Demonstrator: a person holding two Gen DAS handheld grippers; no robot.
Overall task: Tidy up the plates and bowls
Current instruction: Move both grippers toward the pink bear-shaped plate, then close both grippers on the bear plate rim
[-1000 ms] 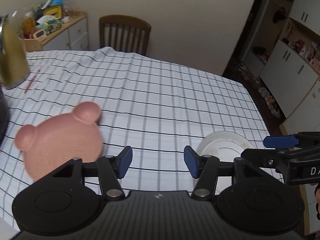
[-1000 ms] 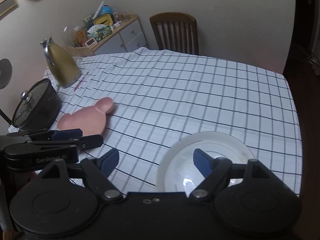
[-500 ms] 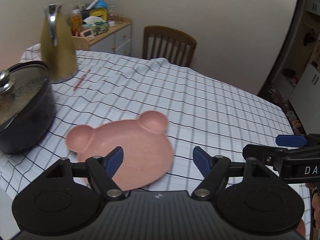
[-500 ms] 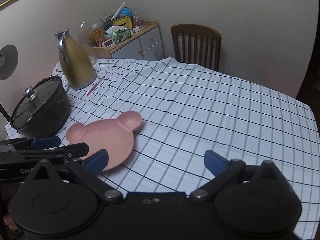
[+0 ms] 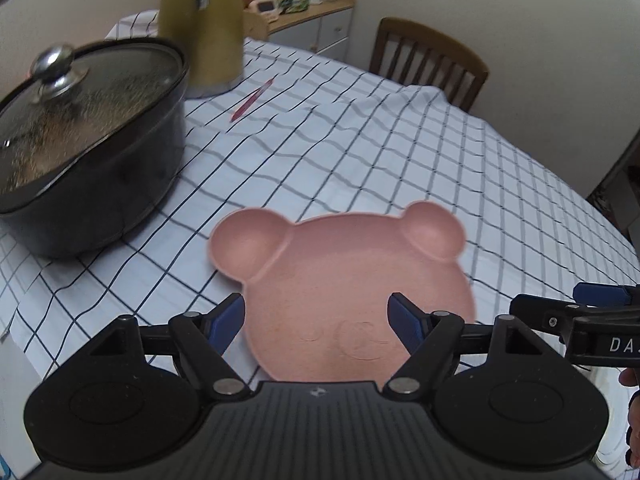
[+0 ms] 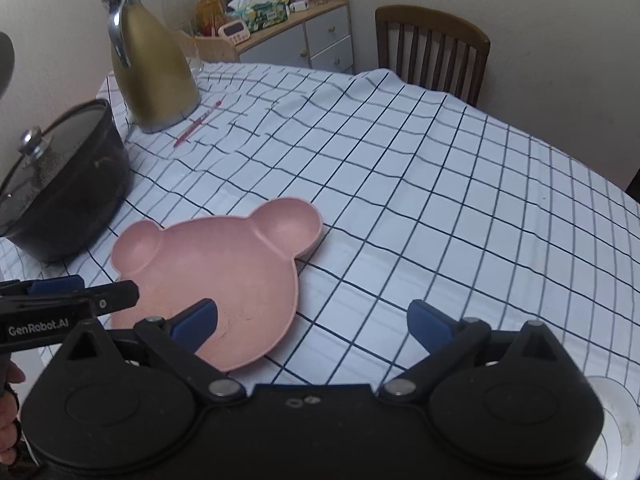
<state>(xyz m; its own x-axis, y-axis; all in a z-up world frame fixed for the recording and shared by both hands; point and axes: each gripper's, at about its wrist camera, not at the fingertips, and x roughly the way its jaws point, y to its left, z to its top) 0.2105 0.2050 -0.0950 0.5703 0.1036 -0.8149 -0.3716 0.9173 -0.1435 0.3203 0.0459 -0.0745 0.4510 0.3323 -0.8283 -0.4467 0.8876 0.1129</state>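
A pink bear-shaped plate (image 5: 340,280) with two round ear wells lies flat on the checked tablecloth. My left gripper (image 5: 316,320) hovers over its near edge, open, blue pads apart and nothing between them. My right gripper (image 6: 312,322) is open wide just right of the pink plate (image 6: 224,276), its left pad above the plate's rim. Each gripper shows in the other's view: the right one (image 5: 580,312) and the left one (image 6: 80,296). A white plate (image 6: 616,412) peeks in at the bottom right corner.
A black lidded pot (image 5: 88,152) stands close on the plate's left, with a gold jug (image 6: 152,72) and a red pen (image 6: 198,123) behind it. A wooden chair (image 6: 432,48) and a cluttered cabinet (image 6: 288,32) are past the table. The table edge runs along the left.
Both grippers have swung left and lower, from the white plate to the pink bear plate. Both sets of jaws stand wider than a second ago. The white plate has slid almost out of view.
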